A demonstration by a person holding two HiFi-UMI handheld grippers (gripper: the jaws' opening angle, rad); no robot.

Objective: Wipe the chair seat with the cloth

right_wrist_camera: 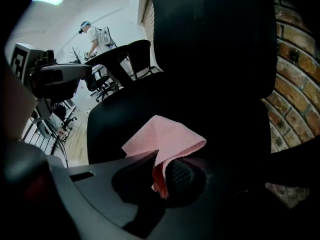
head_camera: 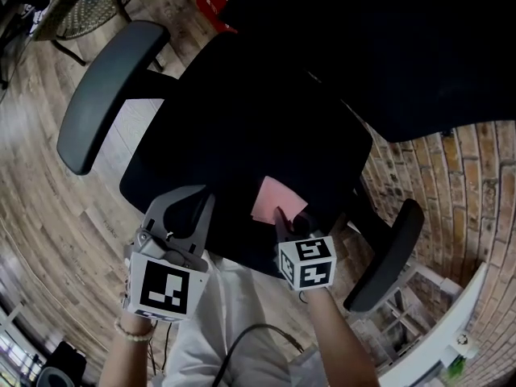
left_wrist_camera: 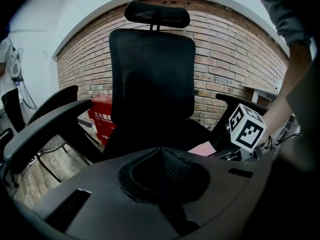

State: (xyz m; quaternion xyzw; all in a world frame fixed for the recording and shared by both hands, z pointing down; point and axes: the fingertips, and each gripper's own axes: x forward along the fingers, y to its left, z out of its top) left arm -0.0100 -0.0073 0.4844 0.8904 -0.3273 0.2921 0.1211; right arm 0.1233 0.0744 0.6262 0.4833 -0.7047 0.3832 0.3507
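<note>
The black office chair's seat (head_camera: 234, 127) fills the middle of the head view. A pink cloth (head_camera: 273, 201) lies folded near the seat's front edge, and my right gripper (head_camera: 282, 218) is shut on one edge of it. In the right gripper view the cloth (right_wrist_camera: 164, 138) drapes forward from the pinched jaws (right_wrist_camera: 162, 173) over the seat (right_wrist_camera: 117, 116). My left gripper (head_camera: 187, 213) hovers at the seat's front left, jaws together and empty. In the left gripper view, that gripper (left_wrist_camera: 163, 155) faces the backrest (left_wrist_camera: 152, 74), with the cloth (left_wrist_camera: 202, 148) to its right.
Grey armrests flank the seat, one at the far left (head_camera: 105, 87) and one at the right (head_camera: 387, 256). A brick wall (head_camera: 451, 184) stands to the right, and a red box (left_wrist_camera: 100, 116) sits by it. A white frame (head_camera: 439, 329) is at lower right. A person (right_wrist_camera: 97, 36) stands far off.
</note>
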